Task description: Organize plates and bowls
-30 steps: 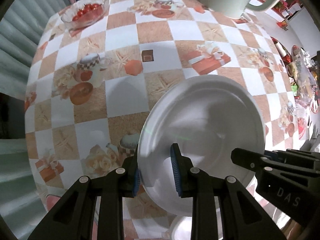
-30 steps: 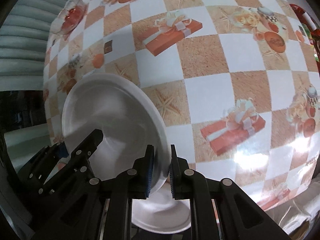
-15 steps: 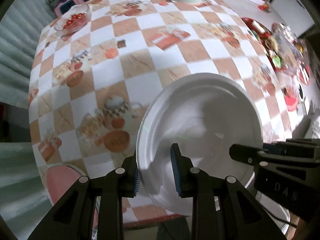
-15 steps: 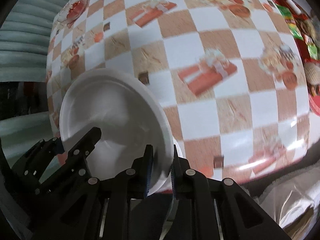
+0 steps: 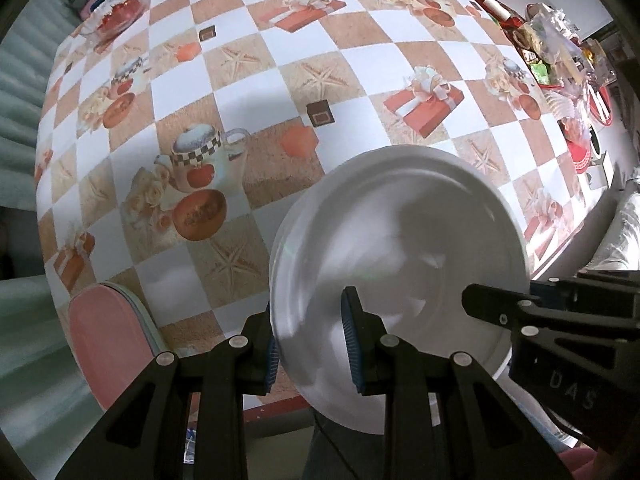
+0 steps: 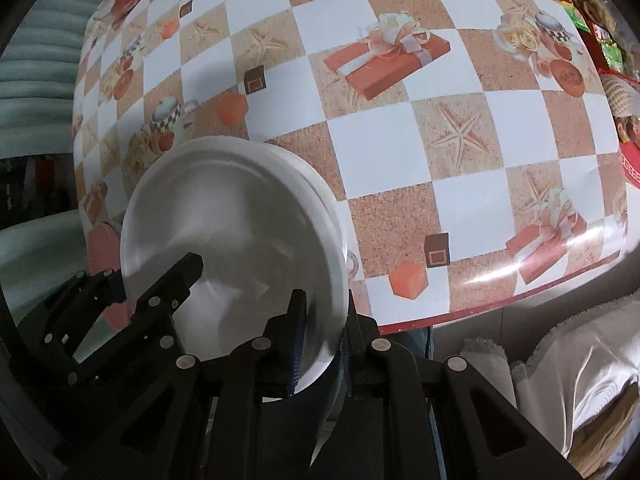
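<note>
L claw [image 5: 310, 344] & R claw [image 6: 322, 336] both clamp opposite rims of white plate [image 5: 400, 240], prob. to carry it level above table [image 5: 248, 80].

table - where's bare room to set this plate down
Most of the table beyond the plate is bare: the wide middle, from the glass bowl at the far left corner across to the right edge. That right edge is crowded with packets.

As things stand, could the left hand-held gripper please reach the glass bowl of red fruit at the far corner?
Probably not yet. The left hand-held gripper is shut on the round white plate, as is the right hand-held gripper. The glass bowl of red fruit sits across the checkered tablecloth, unobstructed.
</note>
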Motion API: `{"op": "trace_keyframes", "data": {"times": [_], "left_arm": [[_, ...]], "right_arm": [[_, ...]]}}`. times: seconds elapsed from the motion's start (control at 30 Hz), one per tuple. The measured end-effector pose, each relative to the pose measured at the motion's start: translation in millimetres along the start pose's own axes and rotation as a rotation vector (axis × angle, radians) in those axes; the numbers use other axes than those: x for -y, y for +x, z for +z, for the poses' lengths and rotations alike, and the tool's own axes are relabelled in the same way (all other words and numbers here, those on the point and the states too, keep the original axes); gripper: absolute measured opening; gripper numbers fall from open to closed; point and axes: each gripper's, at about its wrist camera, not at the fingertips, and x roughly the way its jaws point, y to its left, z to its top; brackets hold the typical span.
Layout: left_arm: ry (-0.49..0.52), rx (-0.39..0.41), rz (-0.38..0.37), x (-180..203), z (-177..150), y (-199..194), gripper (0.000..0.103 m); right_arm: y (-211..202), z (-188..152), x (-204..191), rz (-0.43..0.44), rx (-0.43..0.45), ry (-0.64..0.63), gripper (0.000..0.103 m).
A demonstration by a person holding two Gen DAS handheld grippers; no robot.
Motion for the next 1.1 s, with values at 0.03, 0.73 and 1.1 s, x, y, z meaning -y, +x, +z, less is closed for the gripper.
{"op": "trace_keyframes", "data": {"times": [0.03,0.73,1.1], "left_arm": [[0.001,-0.005,-0.001,0,-1,1,0.029],[0.014,0.031,0.004,-20,-10,-10,0.079],[-0.066,-0.019,-0.028,-44,-26,-9,0.08]], "right_arm": [[0,0,-1,-0.006,0.001,-0.002,0.017],[-9,14,8,-0.013,0.057,0.012,0.099],[-8,4,11,-0.058,0.048,0.006,0.099]]}}
